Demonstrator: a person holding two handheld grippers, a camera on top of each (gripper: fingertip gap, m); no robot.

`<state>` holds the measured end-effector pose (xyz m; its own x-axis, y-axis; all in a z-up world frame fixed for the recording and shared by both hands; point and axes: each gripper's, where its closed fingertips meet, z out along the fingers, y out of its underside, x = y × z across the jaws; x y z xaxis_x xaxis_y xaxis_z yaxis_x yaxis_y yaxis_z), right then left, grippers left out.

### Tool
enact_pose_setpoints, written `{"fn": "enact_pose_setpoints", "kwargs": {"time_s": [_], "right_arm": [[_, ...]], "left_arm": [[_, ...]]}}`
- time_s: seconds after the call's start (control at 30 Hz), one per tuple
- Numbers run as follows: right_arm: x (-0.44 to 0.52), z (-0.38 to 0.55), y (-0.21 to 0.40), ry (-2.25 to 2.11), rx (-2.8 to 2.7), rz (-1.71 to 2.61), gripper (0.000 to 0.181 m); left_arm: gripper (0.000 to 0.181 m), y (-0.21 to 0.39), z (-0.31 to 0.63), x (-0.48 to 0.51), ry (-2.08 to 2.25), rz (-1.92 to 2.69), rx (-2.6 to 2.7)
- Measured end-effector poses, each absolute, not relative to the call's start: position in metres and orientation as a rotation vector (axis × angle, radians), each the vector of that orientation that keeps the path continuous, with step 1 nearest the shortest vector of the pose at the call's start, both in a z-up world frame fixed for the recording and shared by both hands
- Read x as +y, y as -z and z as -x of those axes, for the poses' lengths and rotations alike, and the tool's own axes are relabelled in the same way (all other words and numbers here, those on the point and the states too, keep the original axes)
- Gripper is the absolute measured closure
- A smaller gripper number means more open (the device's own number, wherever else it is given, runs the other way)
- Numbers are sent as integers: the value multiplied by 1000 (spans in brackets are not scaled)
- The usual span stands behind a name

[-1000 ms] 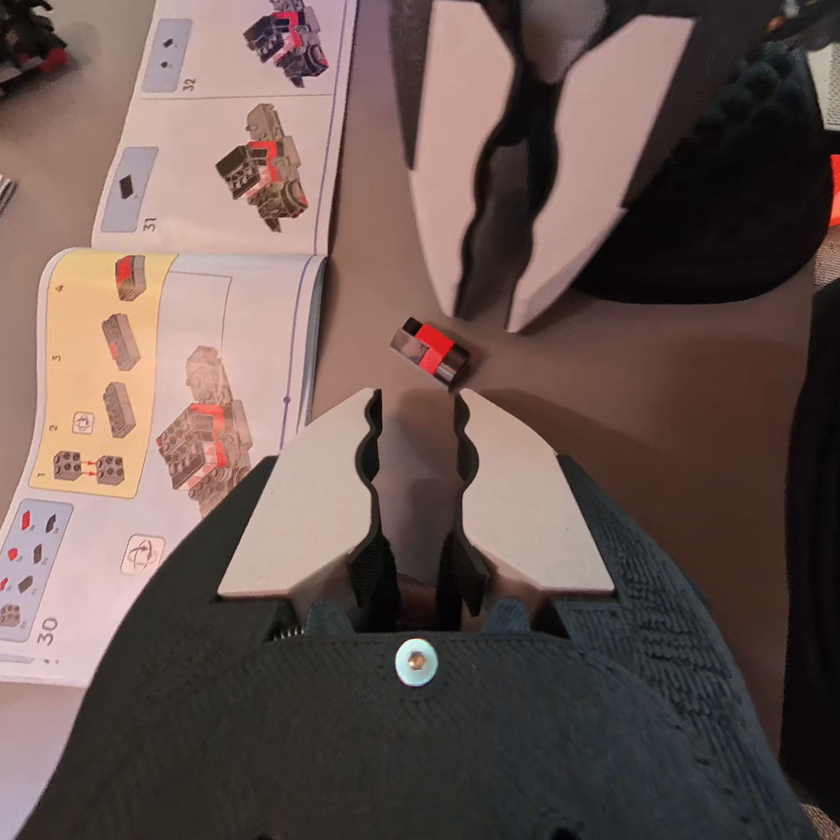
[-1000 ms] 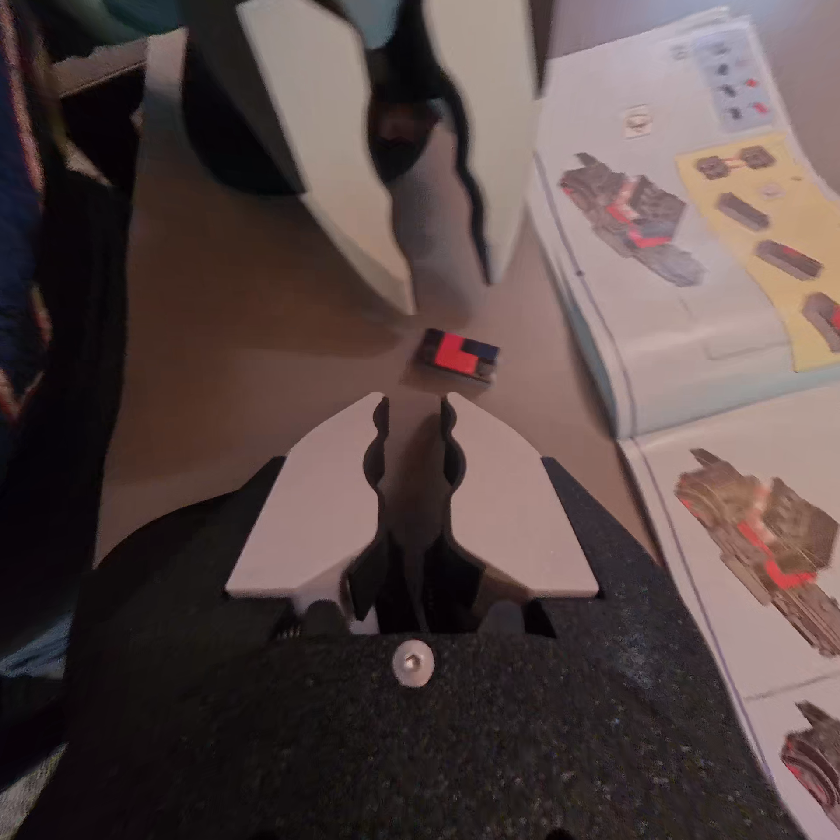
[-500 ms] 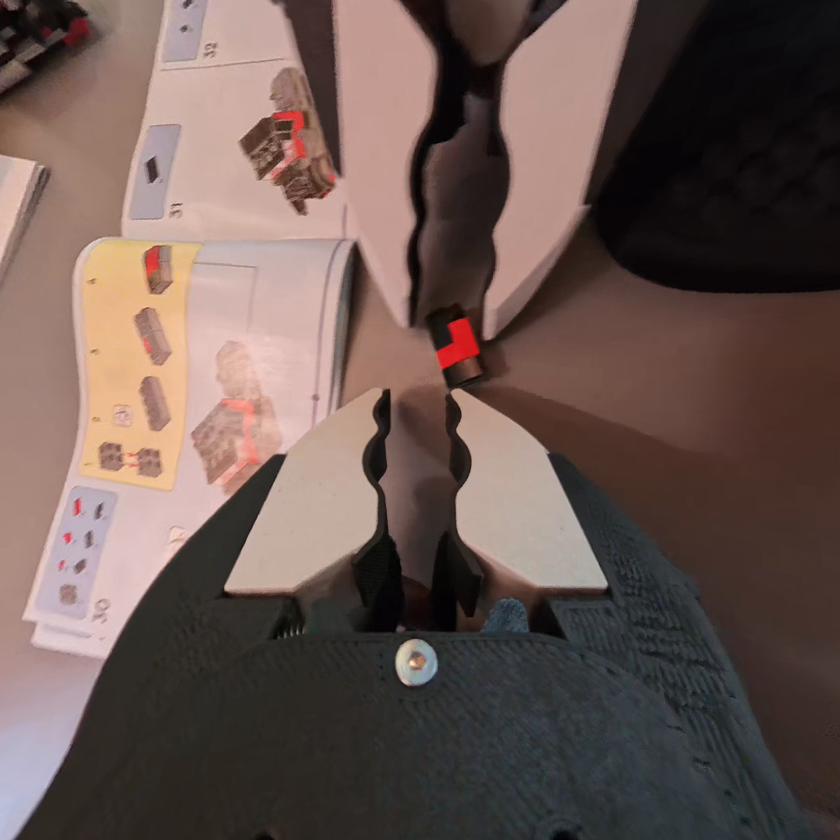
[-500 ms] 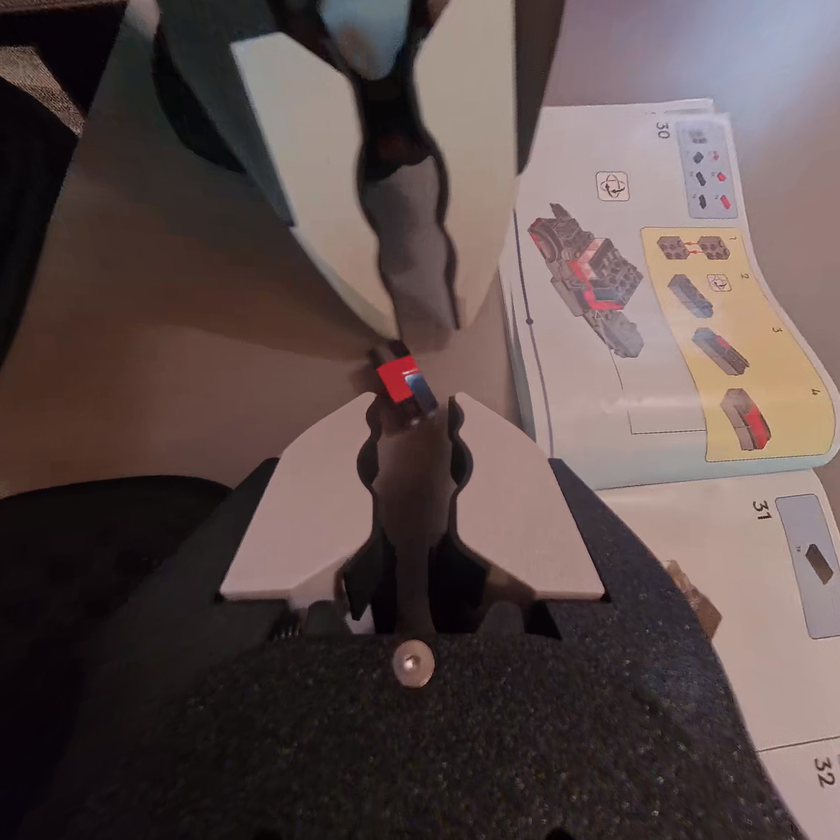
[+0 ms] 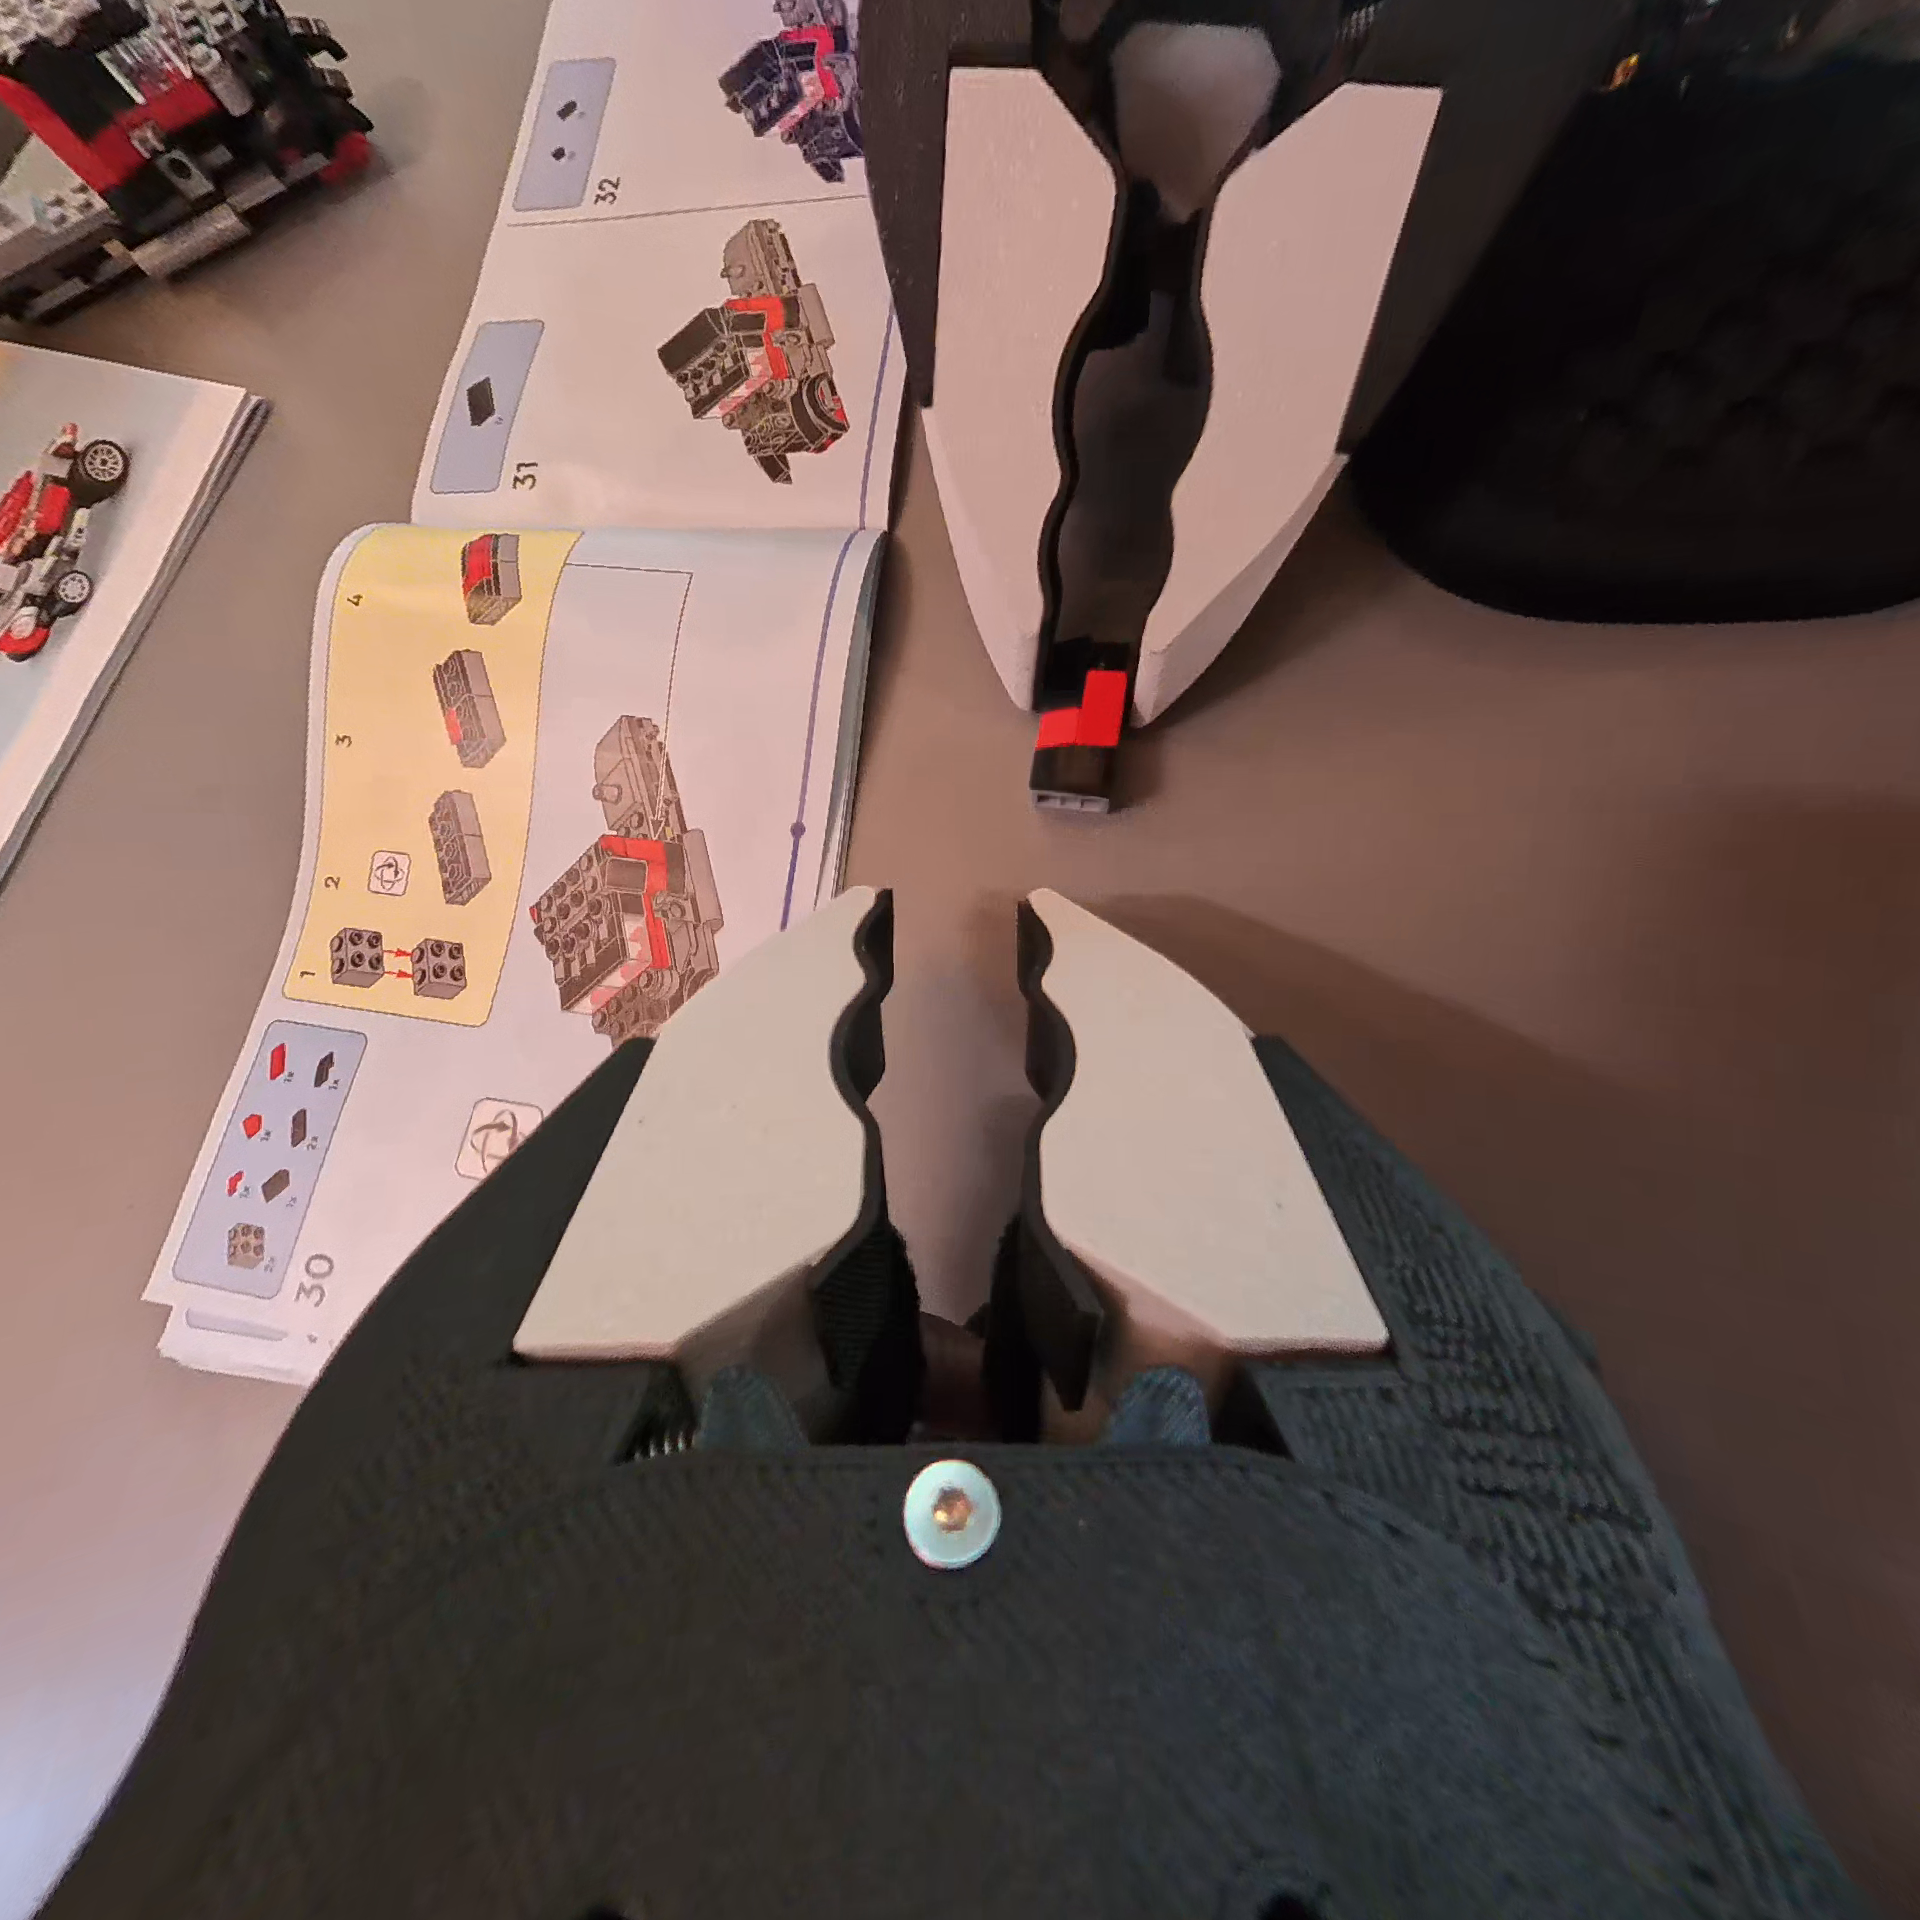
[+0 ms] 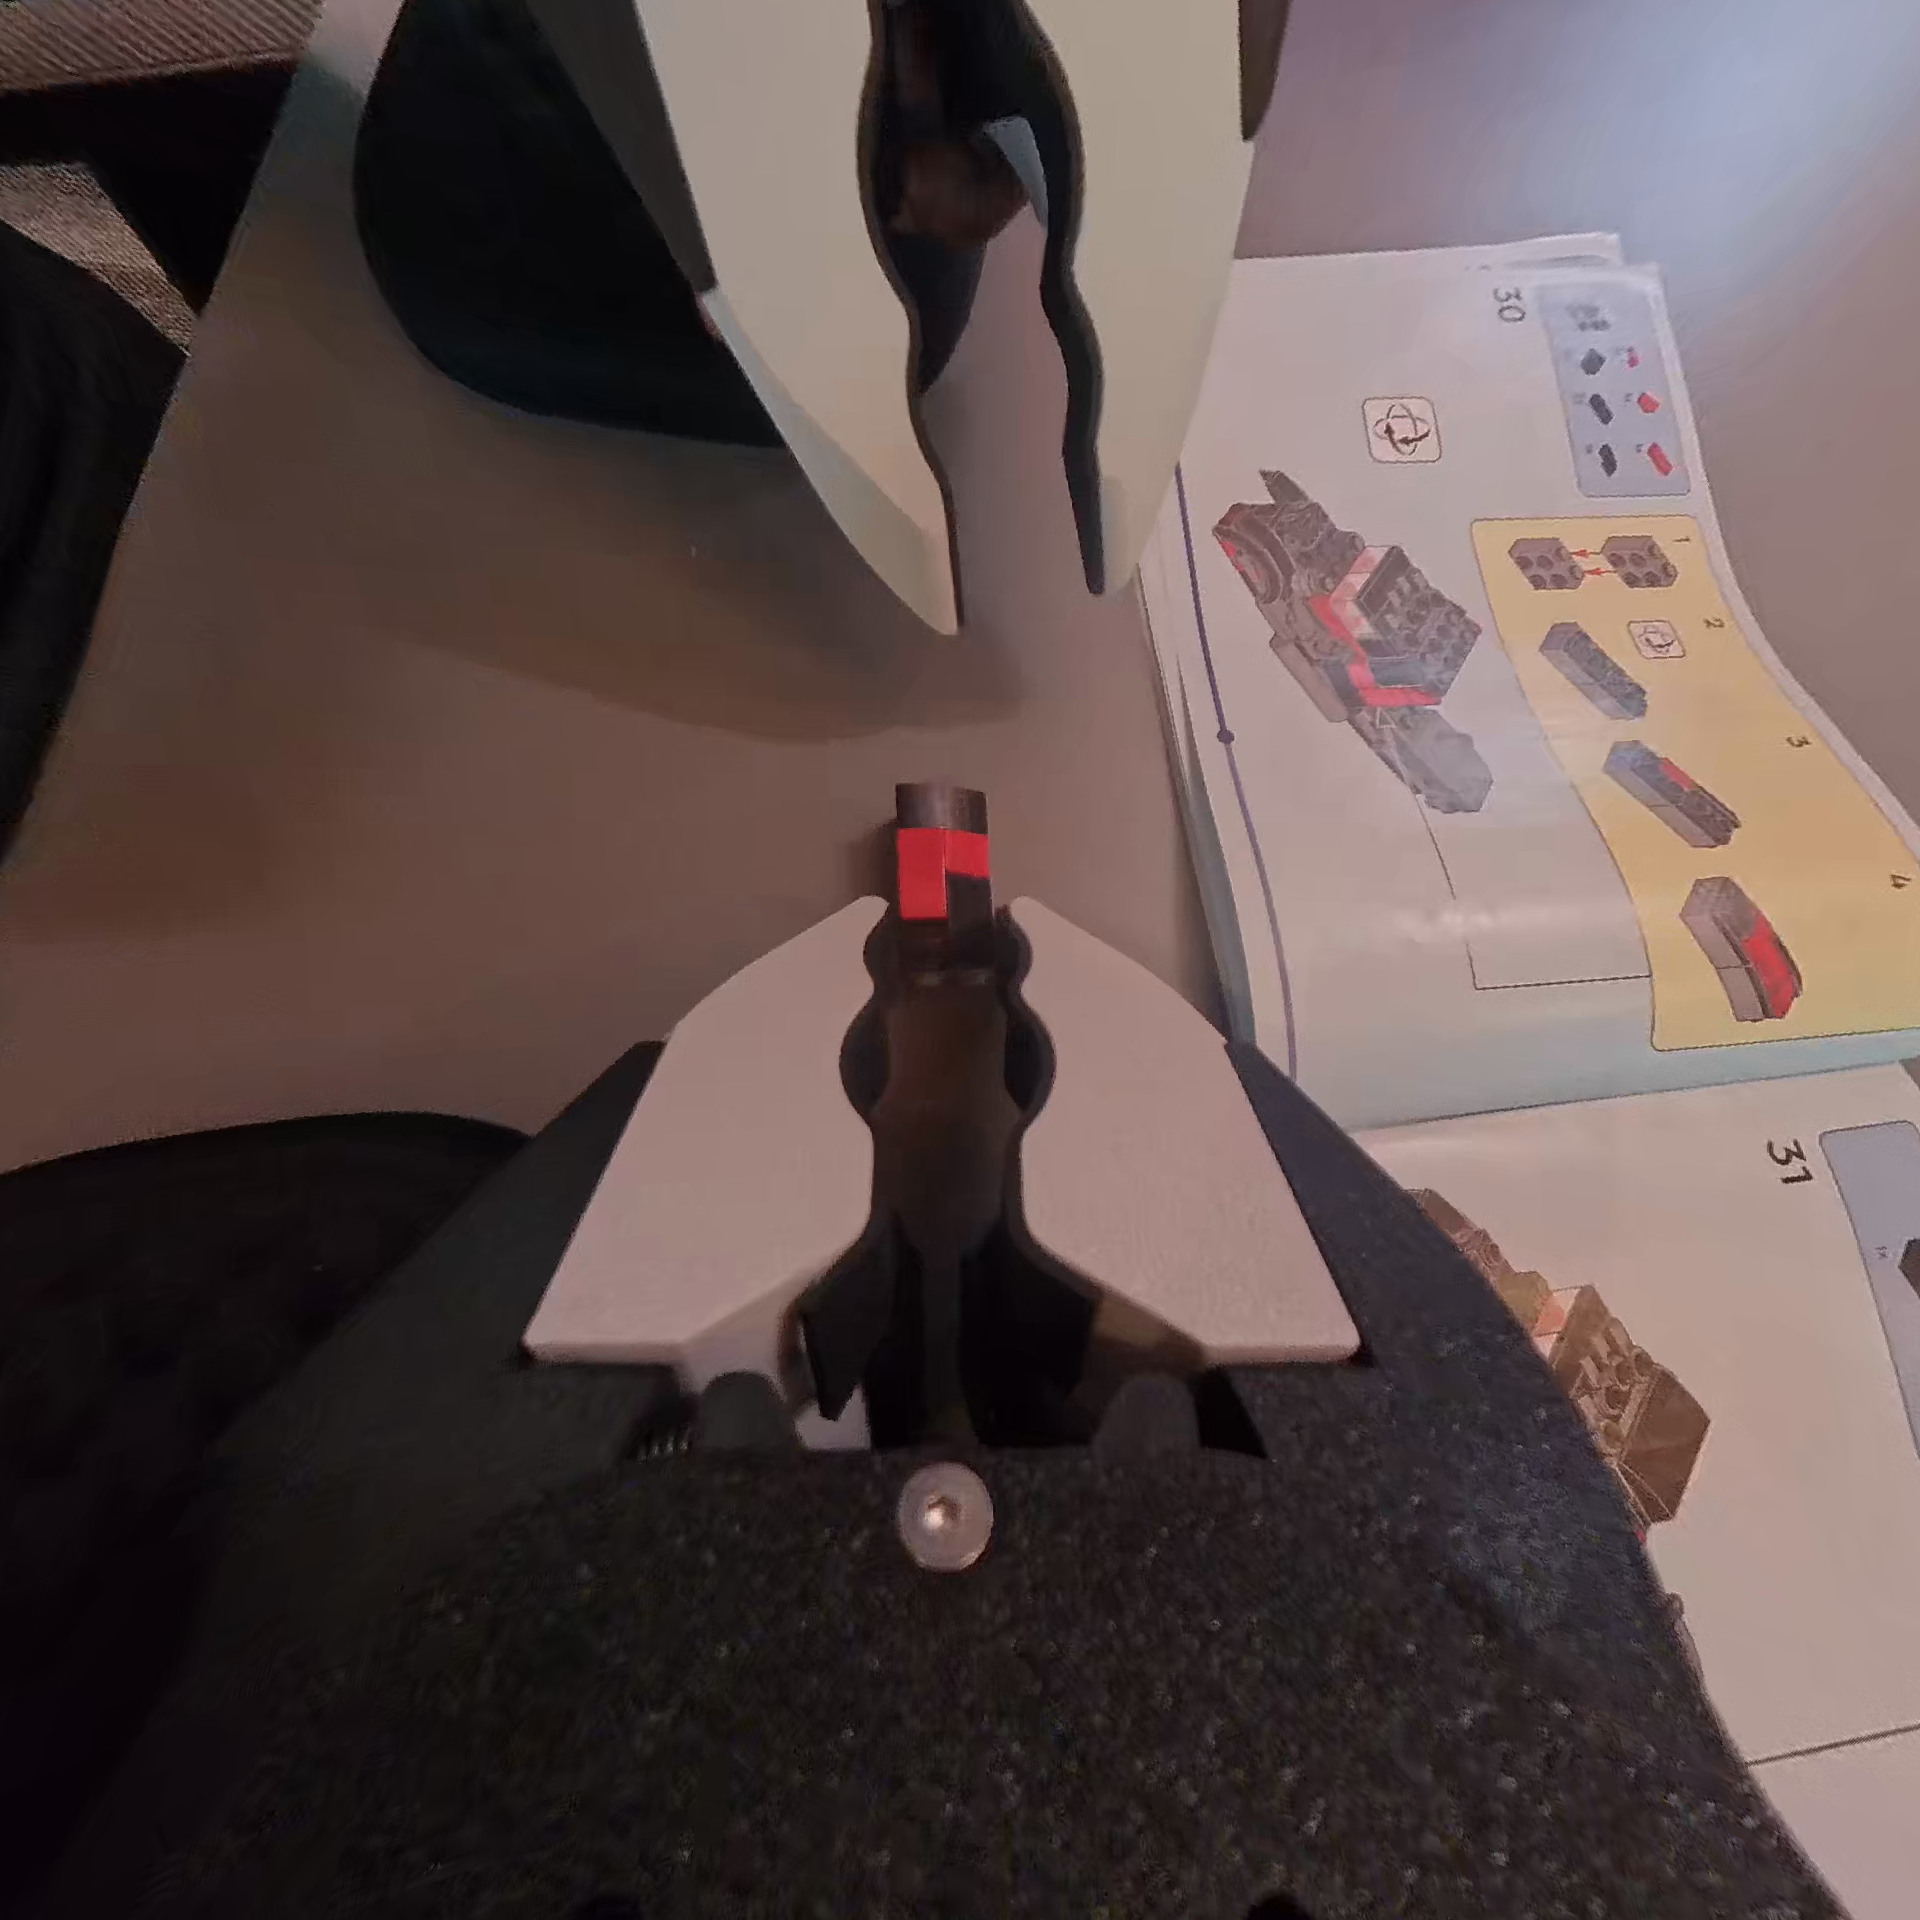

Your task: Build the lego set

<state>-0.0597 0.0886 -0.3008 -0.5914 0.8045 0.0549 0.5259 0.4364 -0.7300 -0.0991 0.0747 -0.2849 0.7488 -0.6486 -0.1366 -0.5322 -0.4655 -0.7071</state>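
The small black-and-red lego sub-assembly (image 6: 940, 883) now sits clamped between the tips of the right gripper (image 6: 943, 914); a second ago it lay loose and skewed on the brown table (image 5: 1455, 935) with both grippers only flanking it, so the pick-up looks done, though it seems still low at the tabletop. The left gripper (image 5: 954, 909) is empty, jaws narrowly parted, just short of the piece, probably free to steady it or fetch the next part. The open instruction booklet (image 5: 644, 665) lies just beside, and a tan-grey partial build (image 6: 1558, 1371) rests on its page near the right gripper, likely where this piece goes. Farther off are a red-black lego car model (image 5: 156, 135) and a second booklet (image 5: 94, 540). Nothing blocks the lift.
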Motion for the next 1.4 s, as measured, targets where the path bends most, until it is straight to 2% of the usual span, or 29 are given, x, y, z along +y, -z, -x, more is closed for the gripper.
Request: {"fn": "enact_pose_setpoints", "kwargs": {"time_s": [0.47,0.67,0.83,1.2,1.3,1.4], "right_arm": [[95,68,299,-943,-2281,1125,164],[102,72,263,-1154,-2015,1152,155],[107,72,253,-1247,-1871,1165,146],[108,70,260,-1232,-1899,1178,144],[107,69,259,-1241,-1898,1170,151],[105,64,262,-1227,-1936,1135,177]], "left_arm": [[156,267,93,64,211,2085,824],[152,231,92,51,412,2004,615],[151,198,118,31,395,1954,505],[148,138,221,-28,39,1960,246],[147,140,251,-49,-50,2026,147],[146,153,290,-79,-198,2164,28]]}}
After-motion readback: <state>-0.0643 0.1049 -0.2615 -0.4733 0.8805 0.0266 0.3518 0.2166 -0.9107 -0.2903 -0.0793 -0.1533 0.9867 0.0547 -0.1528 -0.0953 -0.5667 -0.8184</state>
